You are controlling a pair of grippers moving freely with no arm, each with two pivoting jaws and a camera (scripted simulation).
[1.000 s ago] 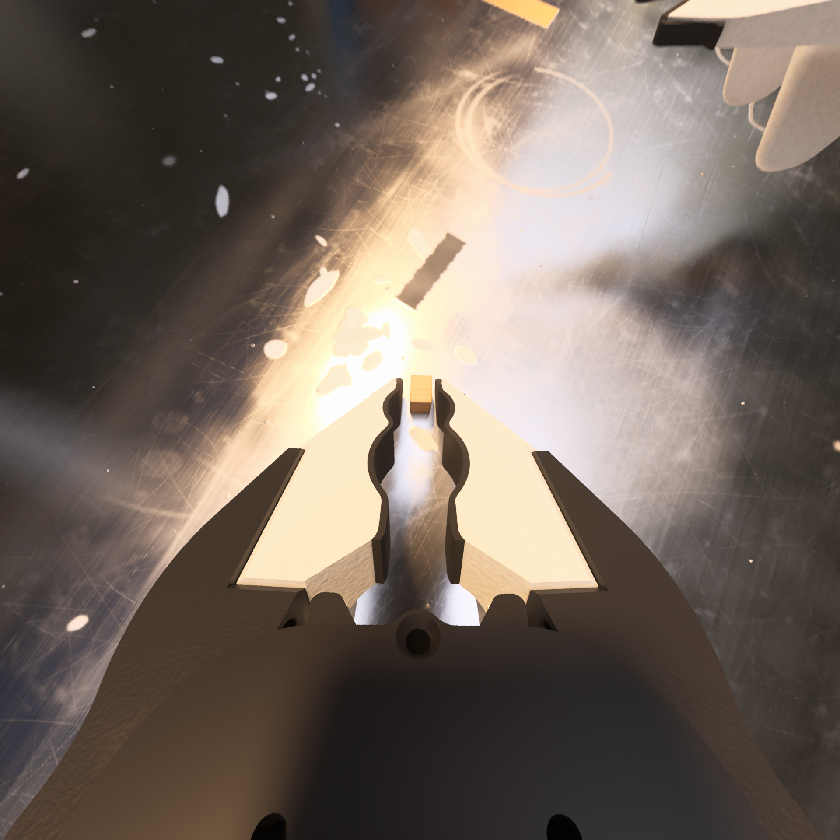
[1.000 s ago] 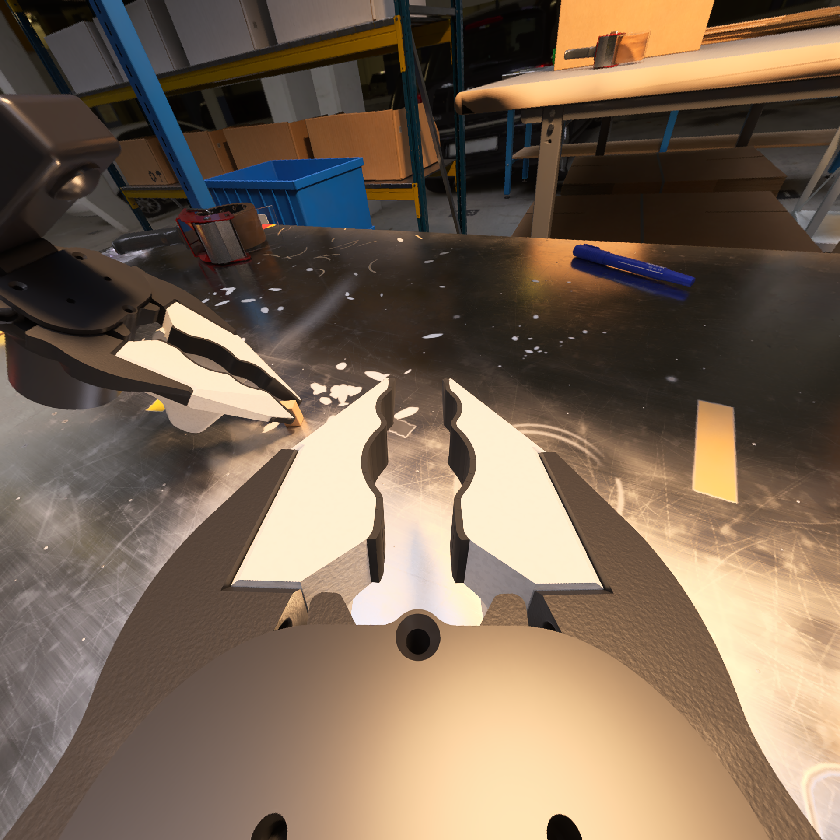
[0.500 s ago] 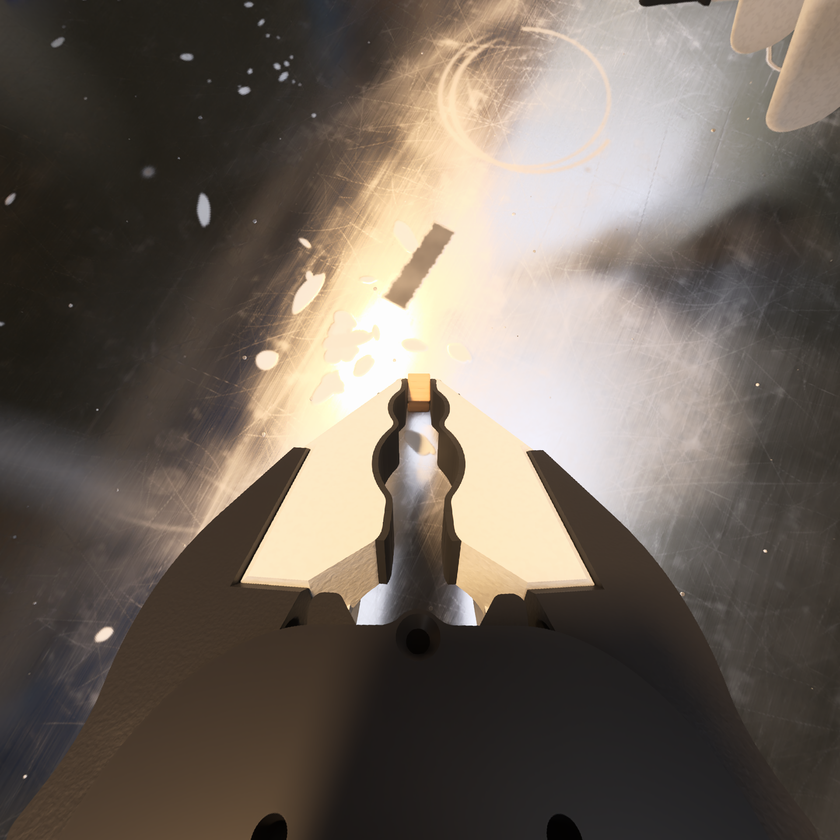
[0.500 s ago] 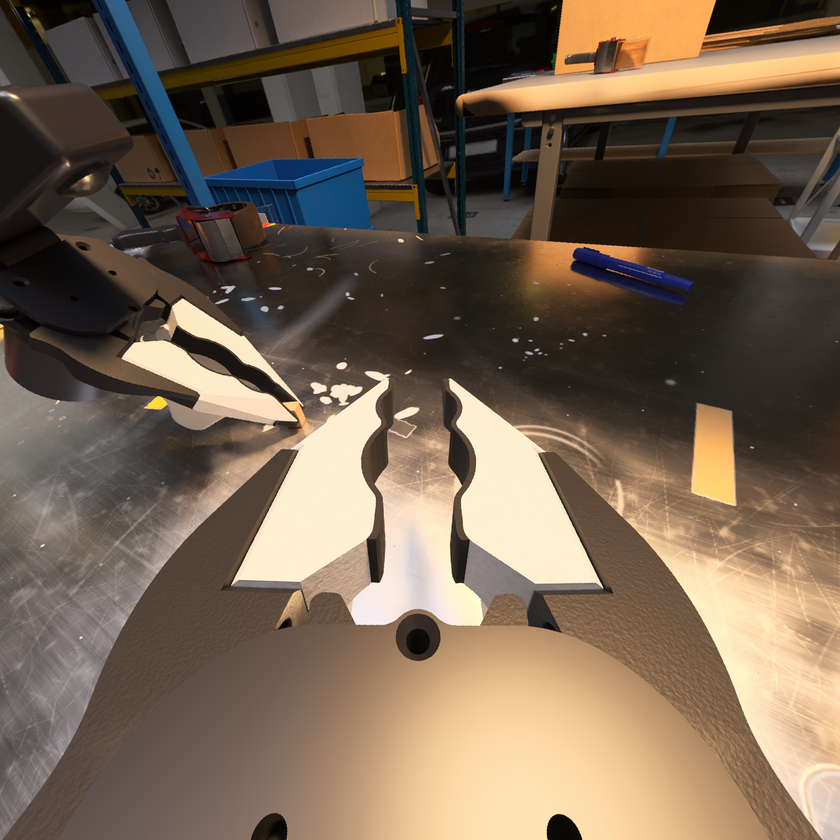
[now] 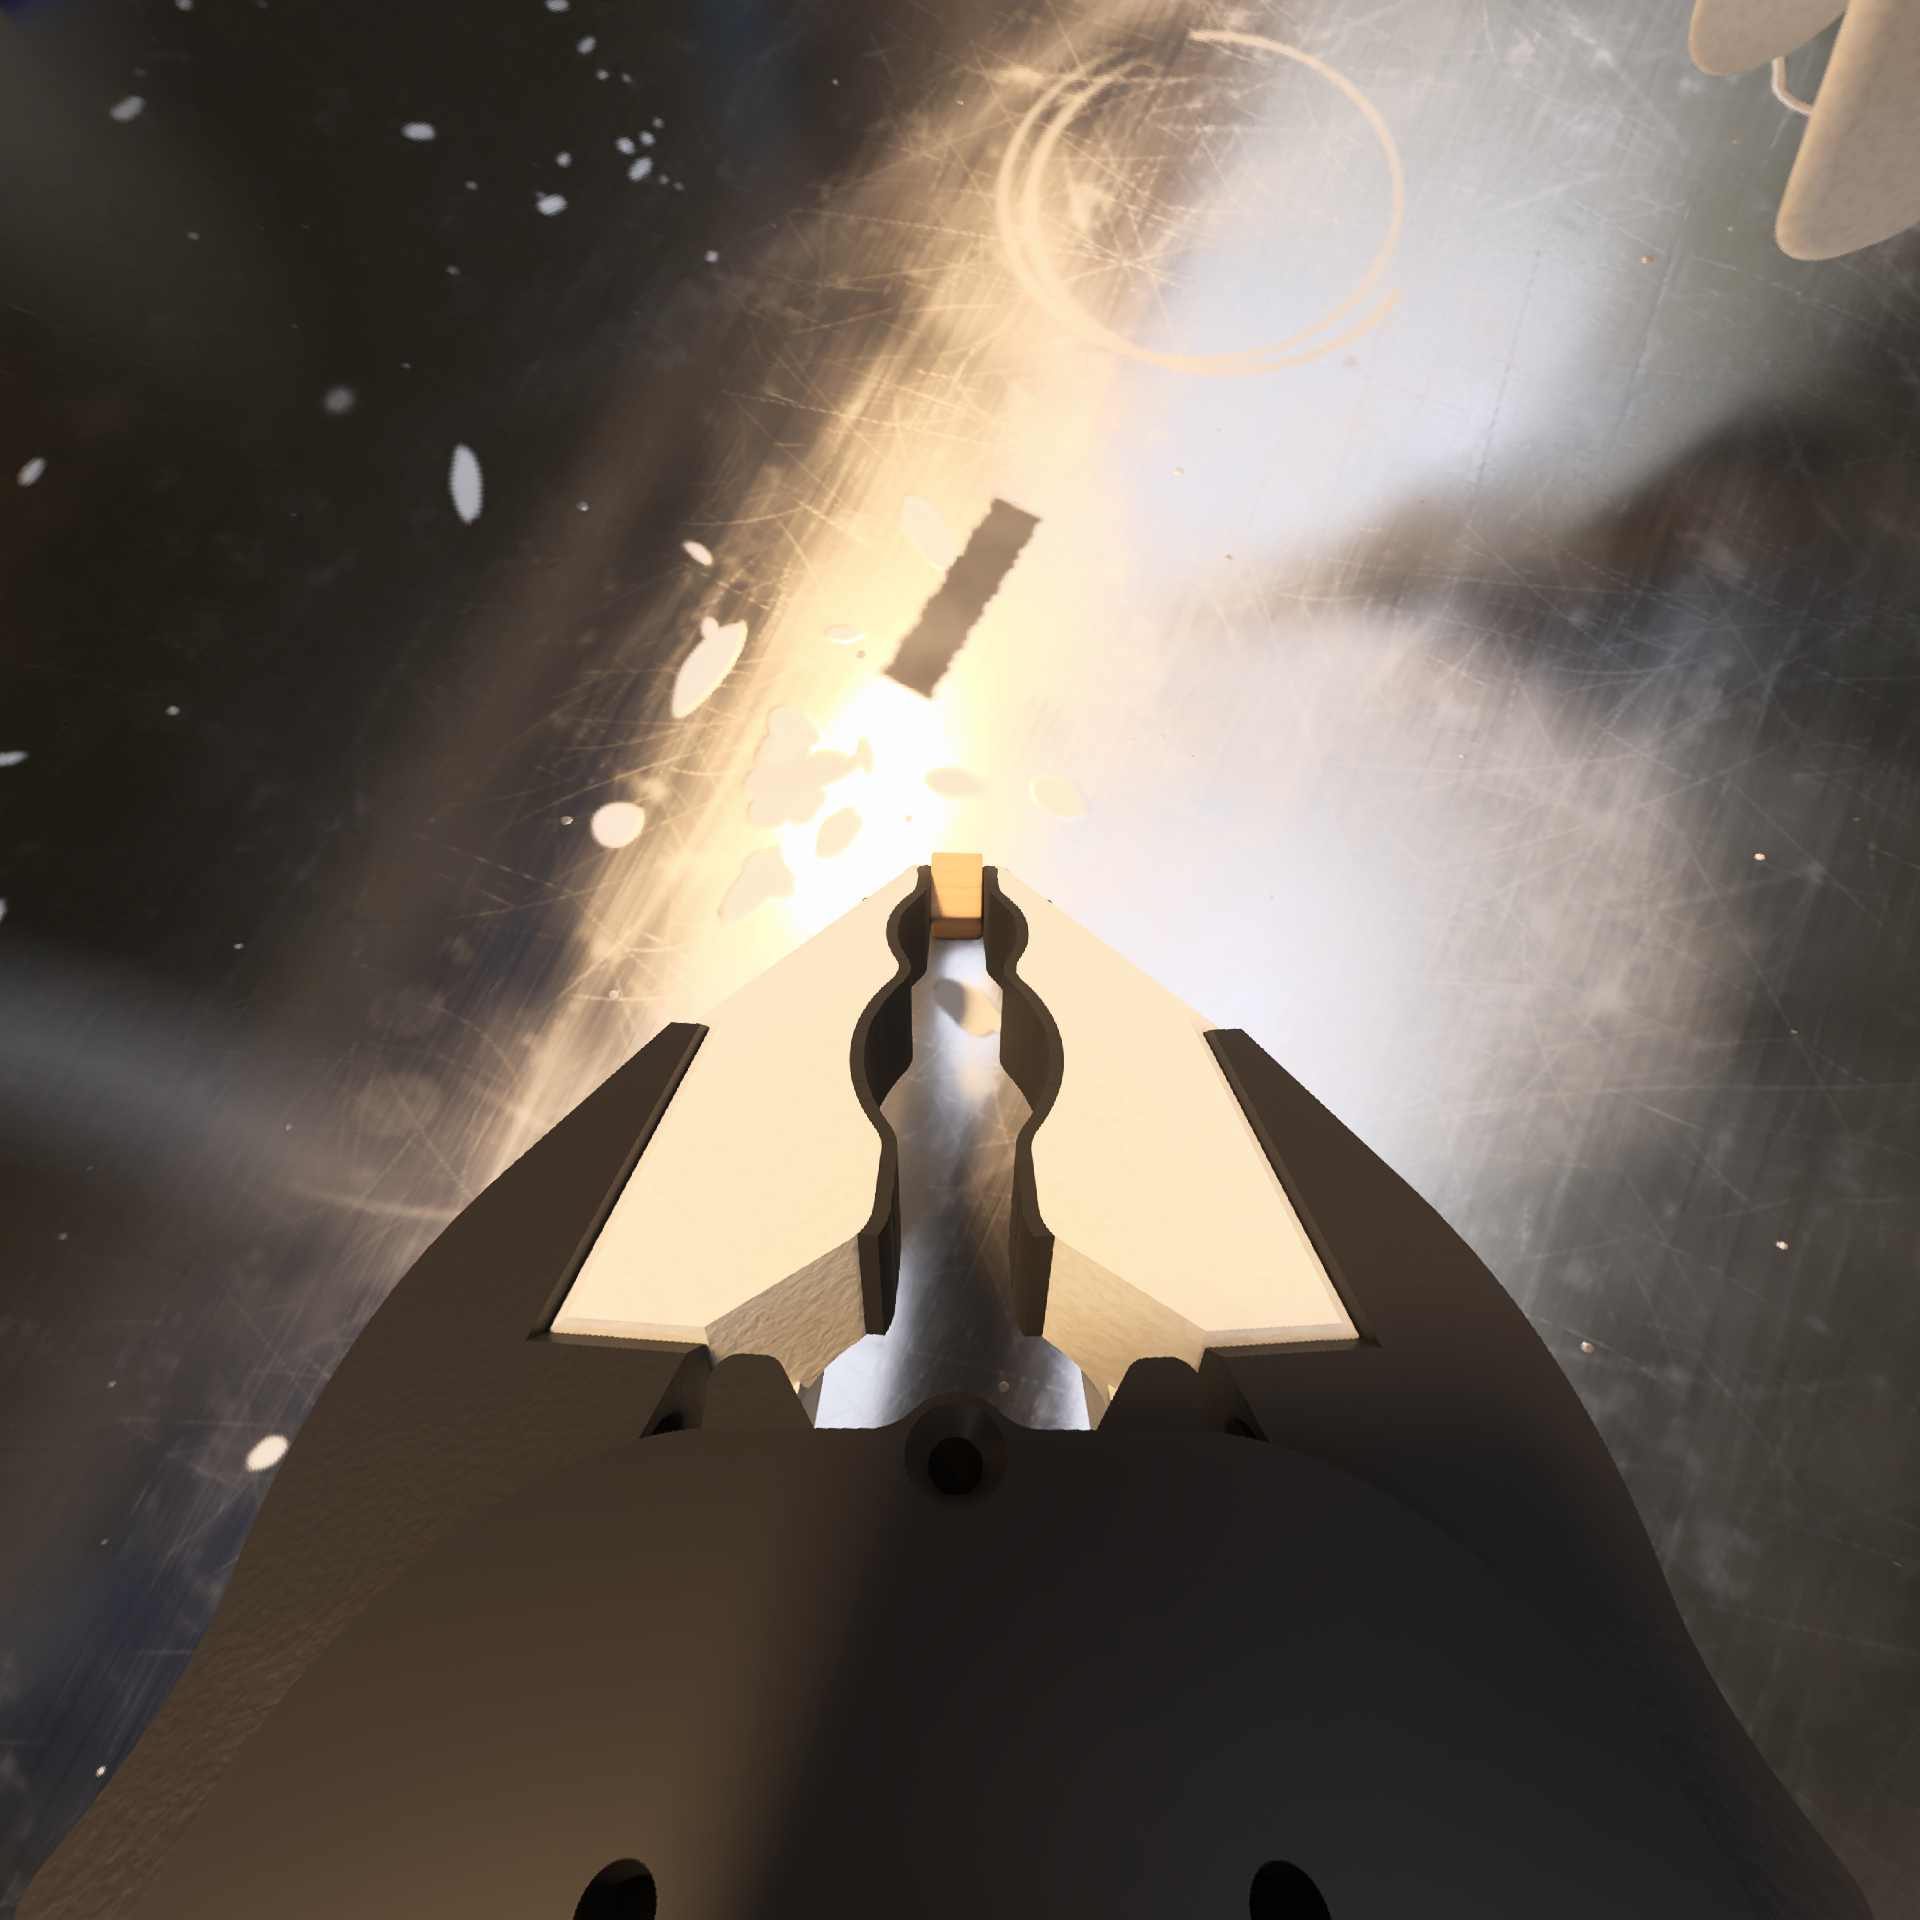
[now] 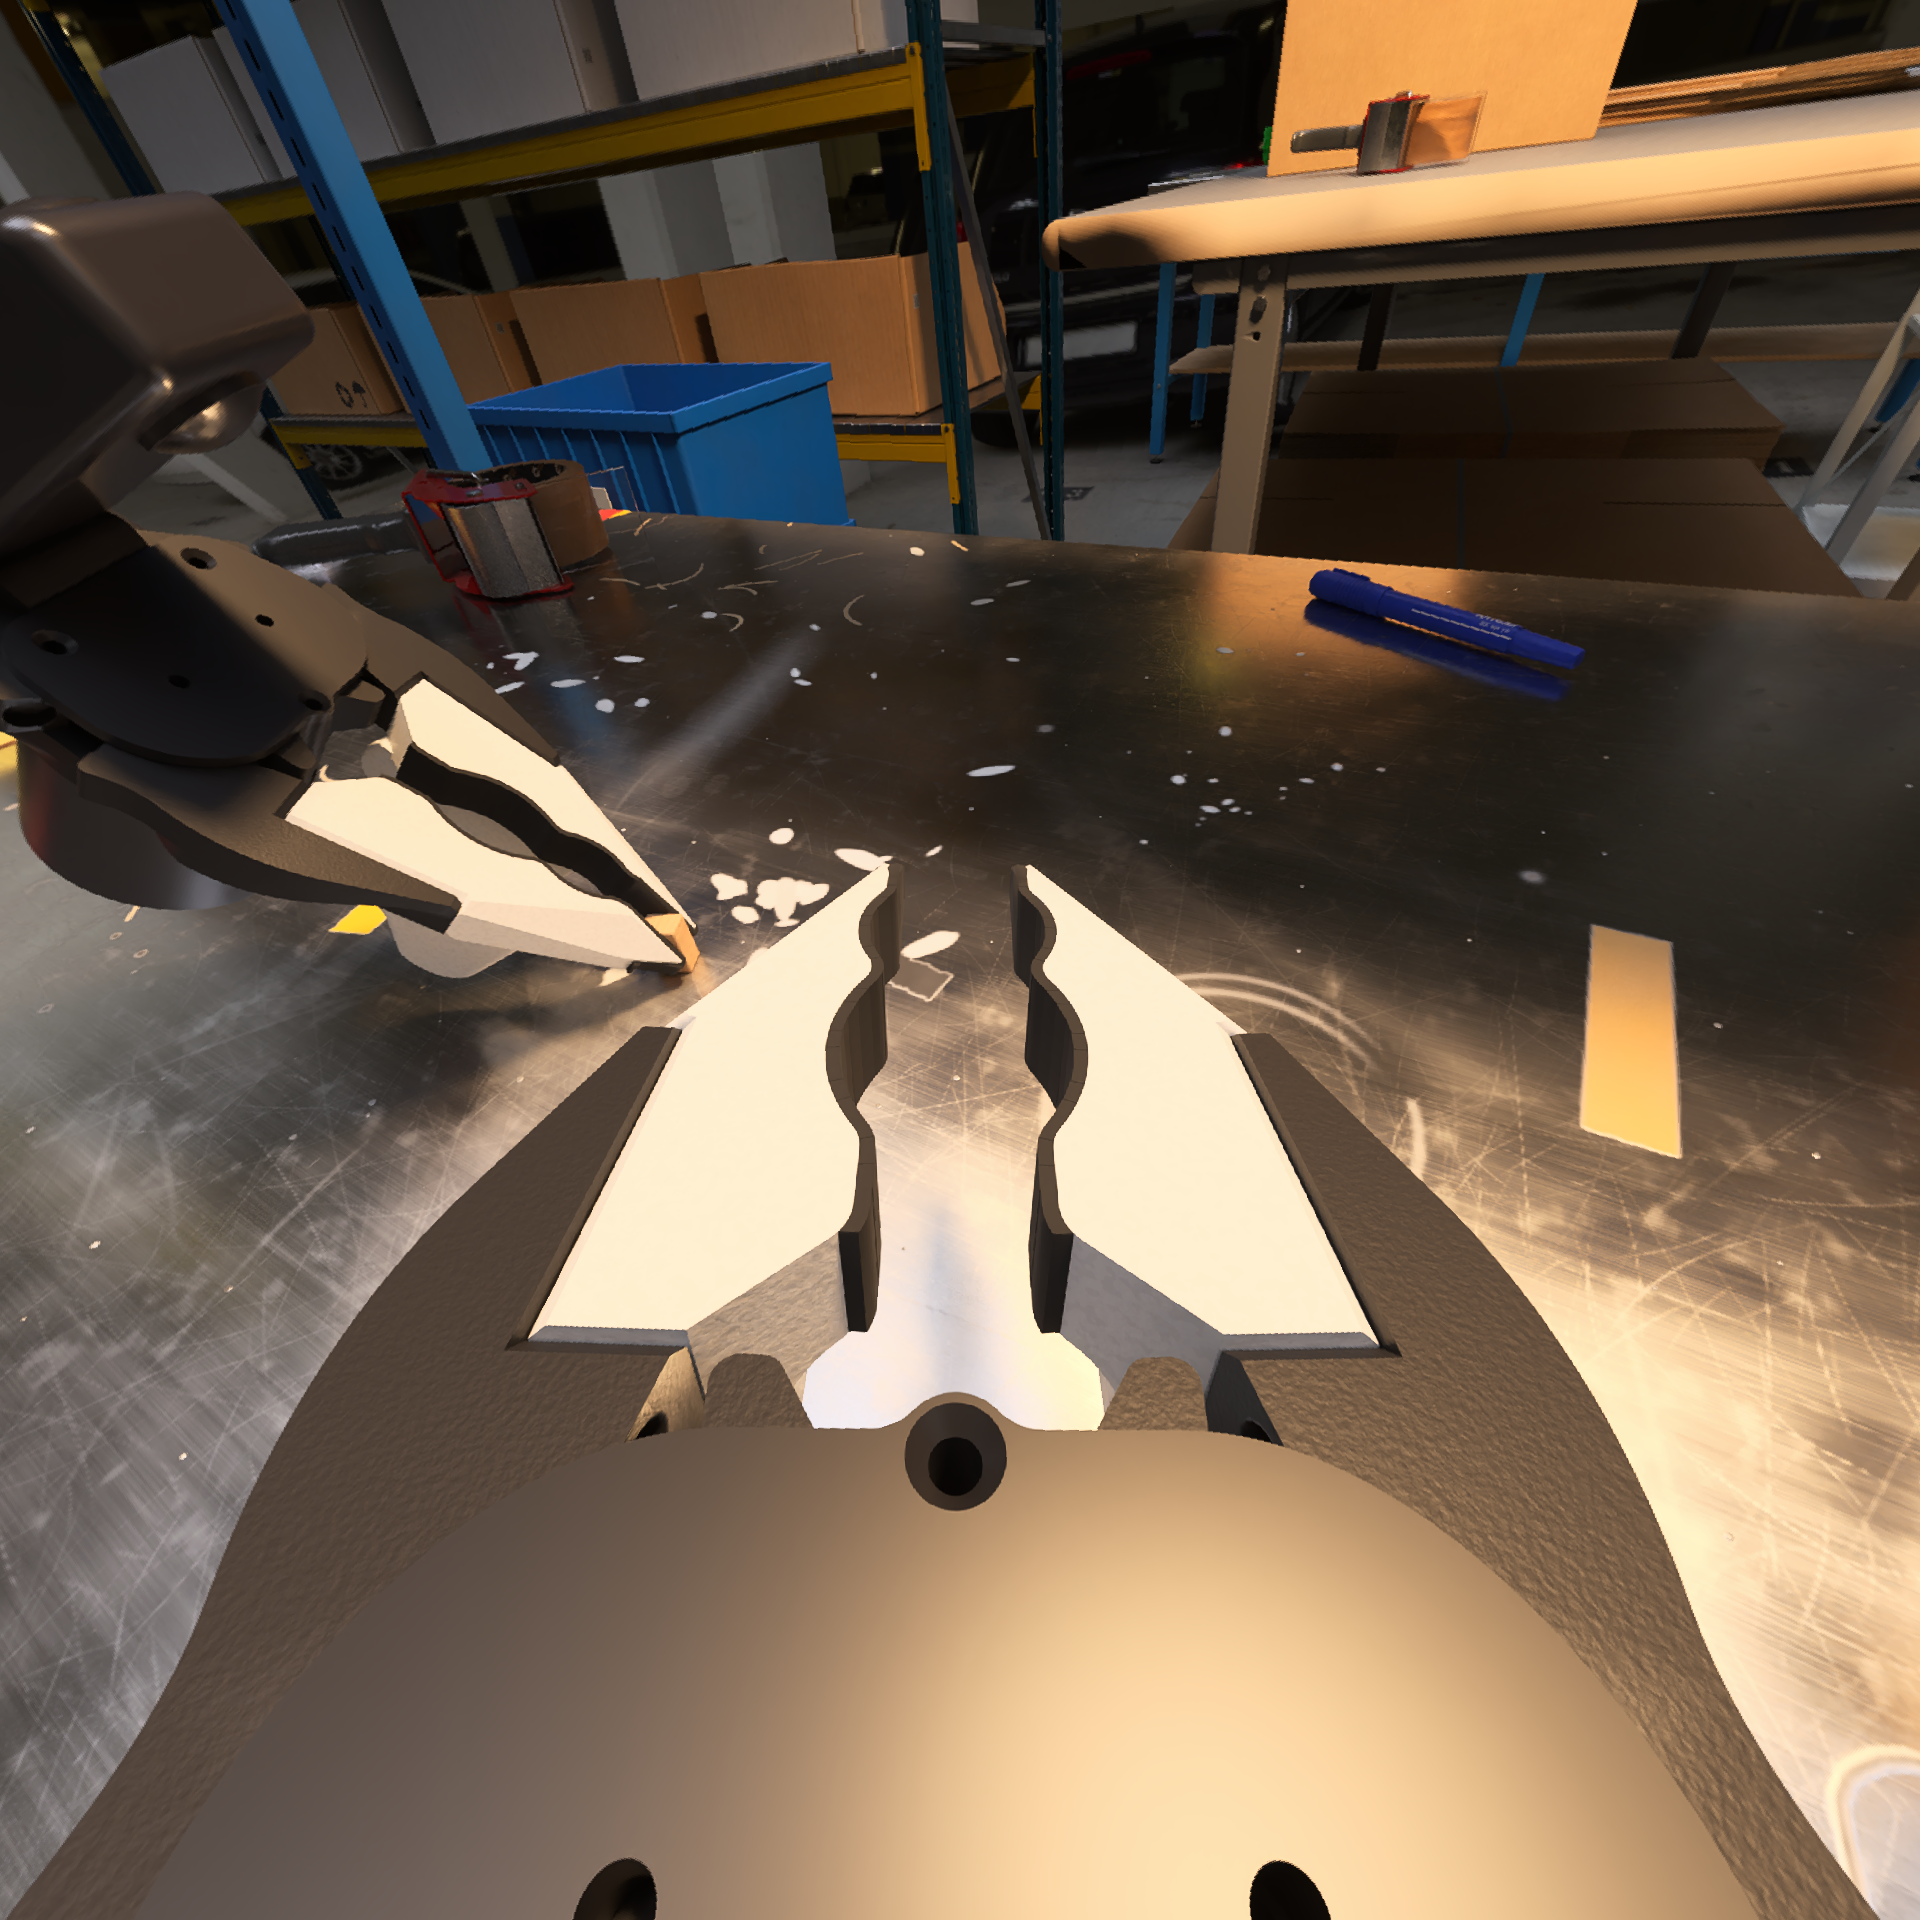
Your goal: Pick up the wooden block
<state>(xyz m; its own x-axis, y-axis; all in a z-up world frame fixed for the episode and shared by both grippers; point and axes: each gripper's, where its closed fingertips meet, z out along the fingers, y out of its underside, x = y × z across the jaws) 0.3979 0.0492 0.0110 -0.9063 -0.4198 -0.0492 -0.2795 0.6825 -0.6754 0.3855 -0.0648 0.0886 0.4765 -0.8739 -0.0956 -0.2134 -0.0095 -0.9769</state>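
The wooden block is small and tan, pinched between the tips of my left gripper, which is shut on it and angled down at the scratched metal table. In the right wrist view the block shows at the tips of the left gripper, at or just above the table surface. My right gripper is open and empty, a little to the right of the block. Its pale fingers show at the top right of the left wrist view.
A blue marker lies at the far right of the table. A red tape dispenser stands at the far left edge. A yellow tape strip is stuck on the right. Shelving with a blue bin stands behind.
My left gripper has closed its jaws onto the wooden block, which was loose between the tips before. The left gripper has tilted and risen slightly. My right gripper has not moved.
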